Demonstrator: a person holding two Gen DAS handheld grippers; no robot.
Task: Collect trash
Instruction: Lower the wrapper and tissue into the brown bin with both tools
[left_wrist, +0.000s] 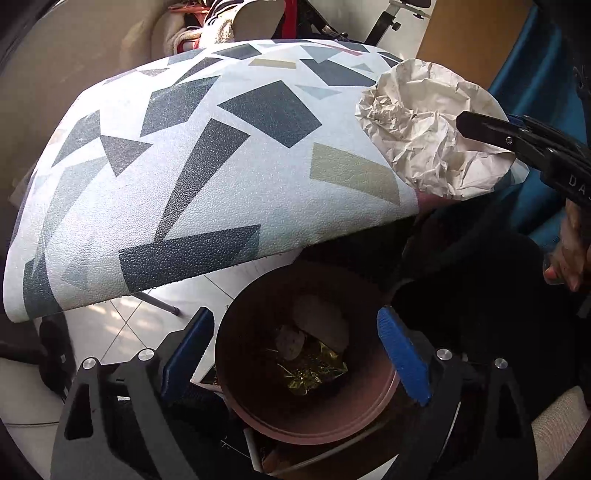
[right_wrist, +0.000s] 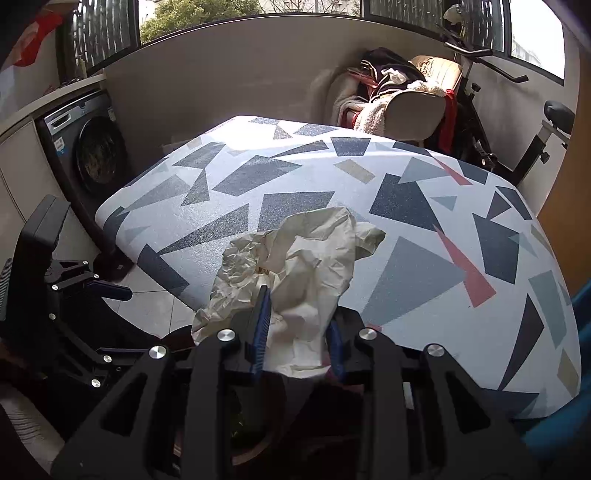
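A brown round bin (left_wrist: 258, 417) stands on the floor below the near edge of the patterned table (left_wrist: 207, 155). Inside it lie a gold foil wrapper (left_wrist: 314, 373) and a grey crumpled lump (left_wrist: 291, 341). My left gripper (left_wrist: 295, 321) hangs right over the bin's mouth, jaws wide open with nothing between them. A large crumpled sheet of off-white paper (right_wrist: 295, 266) is pinched between the blue pads of my right gripper (right_wrist: 299, 314), at the table's near corner. The left wrist view shows the same paper (left_wrist: 424, 129) at upper right, with the right gripper (left_wrist: 480, 129) on it.
A washing machine (right_wrist: 92, 151) stands at the back left, a chair piled with clothes (right_wrist: 406, 99) and an exercise bike (right_wrist: 480, 110) behind the table. A black office chair (right_wrist: 37, 229) is at the left. A table leg (left_wrist: 159, 302) stands on the tiled floor (left_wrist: 122, 325).
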